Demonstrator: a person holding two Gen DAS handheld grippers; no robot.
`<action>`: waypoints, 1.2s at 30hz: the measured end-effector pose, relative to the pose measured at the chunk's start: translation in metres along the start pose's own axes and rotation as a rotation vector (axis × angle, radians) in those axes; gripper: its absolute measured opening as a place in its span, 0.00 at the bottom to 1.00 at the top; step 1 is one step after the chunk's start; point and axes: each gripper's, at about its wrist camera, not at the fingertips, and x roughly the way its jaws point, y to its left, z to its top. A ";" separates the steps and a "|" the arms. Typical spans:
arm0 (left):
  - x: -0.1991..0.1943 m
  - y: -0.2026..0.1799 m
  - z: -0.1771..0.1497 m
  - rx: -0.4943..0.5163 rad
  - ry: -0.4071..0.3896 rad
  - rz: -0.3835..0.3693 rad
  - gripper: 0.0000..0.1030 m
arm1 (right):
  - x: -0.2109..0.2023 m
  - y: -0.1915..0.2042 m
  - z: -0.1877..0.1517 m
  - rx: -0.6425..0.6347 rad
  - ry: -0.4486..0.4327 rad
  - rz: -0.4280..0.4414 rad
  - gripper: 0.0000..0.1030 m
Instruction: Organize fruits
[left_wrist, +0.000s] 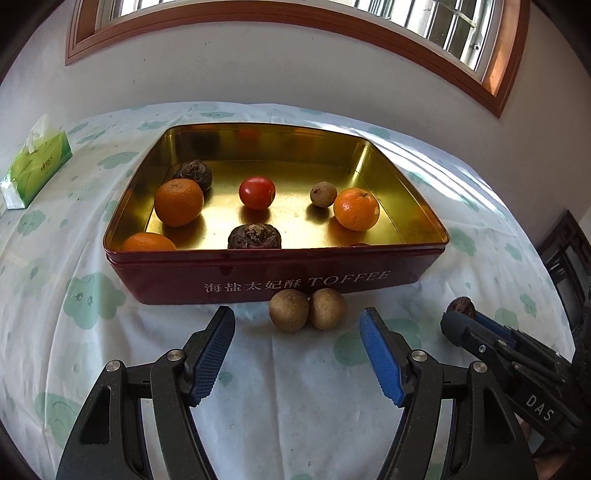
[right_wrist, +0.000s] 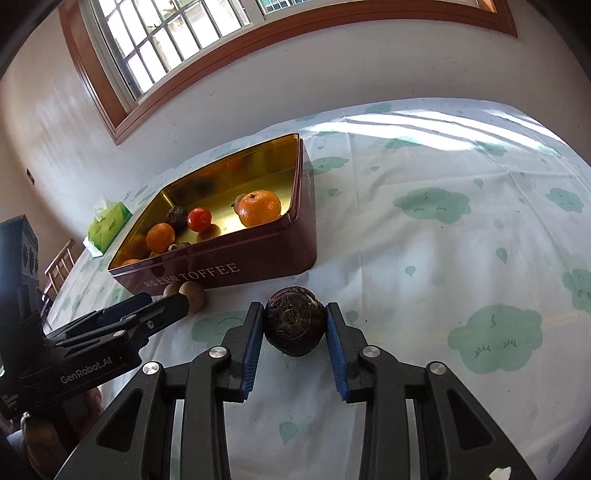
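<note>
The left gripper (left_wrist: 297, 354) hangs with jaws apart over the cloud-print tablecloth (left_wrist: 295, 406), holding nothing, just short of two round tan longans (left_wrist: 307, 309) that touch each other against the red toffee tin (left_wrist: 280, 273). To their right, the right gripper (right_wrist: 294, 325) clamps a dark, rough, ringed water chestnut (right_wrist: 294, 320) resting on the cloth near the tin's corner.

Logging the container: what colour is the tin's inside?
Shiny gold inside the rectangular metal toffee tin; left wrist view.
</note>
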 end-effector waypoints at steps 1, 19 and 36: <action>0.003 -0.001 0.000 -0.008 0.006 0.005 0.66 | 0.000 0.001 0.001 -0.009 -0.004 -0.003 0.30; -0.031 0.009 -0.008 0.037 -0.126 0.038 0.47 | -0.010 0.021 -0.006 -0.059 -0.029 0.000 0.30; -0.042 0.046 -0.008 -0.012 -0.230 0.119 0.47 | 0.002 0.058 -0.010 -0.093 -0.064 -0.044 0.30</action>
